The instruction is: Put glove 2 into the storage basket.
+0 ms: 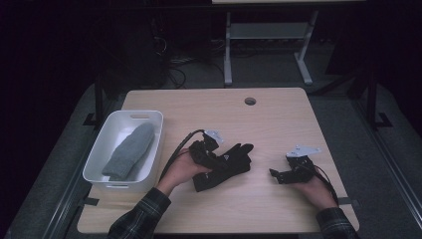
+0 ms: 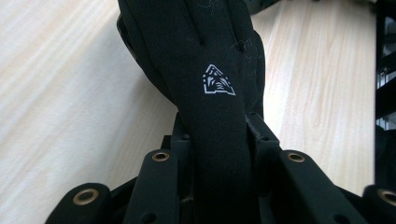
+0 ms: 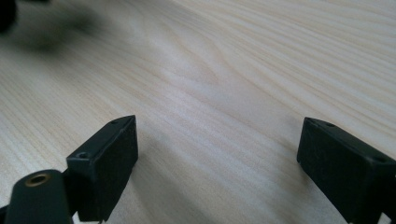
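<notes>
Light wooden table (image 1: 278, 119) seen from above. Near the middle, left gripper (image 1: 211, 155) clamped on a black glove (image 1: 230, 162), jaws squeezing the cuff end, fingers of the glove pointing away toward the right; white triangular logo (image 2: 218, 81) on its back. Right gripper (image 1: 278, 174) near the right edge, well apart, jaws wide open and empty. At left, white bin (image 1: 147, 149) holding a grey mitten (image 1: 130, 150).

The black glove (image 2: 210, 70) is matt knit cloth, the grey mitten (image 1: 130, 150) fuzzy wool-like cloth, the bin (image 1: 97, 149) smooth white plastic, the table (image 1: 278, 119) pale wood-grain.
</notes>
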A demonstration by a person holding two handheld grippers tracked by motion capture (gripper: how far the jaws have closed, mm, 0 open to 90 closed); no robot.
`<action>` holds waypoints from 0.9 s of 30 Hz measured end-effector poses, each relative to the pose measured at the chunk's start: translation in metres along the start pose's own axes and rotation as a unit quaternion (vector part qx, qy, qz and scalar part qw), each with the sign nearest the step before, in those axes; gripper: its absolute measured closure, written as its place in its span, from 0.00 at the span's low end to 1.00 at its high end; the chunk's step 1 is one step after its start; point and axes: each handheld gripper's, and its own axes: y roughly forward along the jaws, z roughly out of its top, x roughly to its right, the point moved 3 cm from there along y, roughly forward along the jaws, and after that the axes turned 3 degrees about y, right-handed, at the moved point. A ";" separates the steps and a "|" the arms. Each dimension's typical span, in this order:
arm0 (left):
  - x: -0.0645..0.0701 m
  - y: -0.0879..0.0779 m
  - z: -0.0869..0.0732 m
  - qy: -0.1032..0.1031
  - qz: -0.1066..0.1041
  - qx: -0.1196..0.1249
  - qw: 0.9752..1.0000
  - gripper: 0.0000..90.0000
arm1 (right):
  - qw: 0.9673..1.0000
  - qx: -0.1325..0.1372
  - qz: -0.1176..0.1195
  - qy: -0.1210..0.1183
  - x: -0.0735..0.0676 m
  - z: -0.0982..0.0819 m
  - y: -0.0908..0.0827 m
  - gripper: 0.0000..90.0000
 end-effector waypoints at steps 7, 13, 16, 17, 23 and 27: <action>-0.002 -0.026 0.007 -0.012 0.019 0.009 1.000 0.77 | 1.000 0.000 -0.001 0.001 0.000 0.000 0.000 0.14; -0.002 -0.044 0.009 -0.018 0.028 0.015 0.999 0.77 | 1.000 0.000 -0.001 0.001 0.000 0.000 0.000 0.13; -0.004 -0.054 0.009 -0.023 0.033 0.020 0.999 0.77 | 1.000 0.001 -0.001 0.001 0.000 0.000 0.000 0.14; -0.004 -0.057 0.008 -0.026 0.034 0.023 0.999 0.77 | 1.000 0.001 -0.001 0.001 0.000 0.000 0.000 0.14; -0.009 -0.076 0.003 -0.034 0.051 0.029 0.998 0.77 | 1.000 0.001 -0.001 0.001 0.000 0.000 0.000 0.14; -0.012 -0.090 -0.001 -0.041 0.062 0.034 0.997 0.77 | 1.000 0.001 -0.002 0.001 0.000 0.000 0.000 0.14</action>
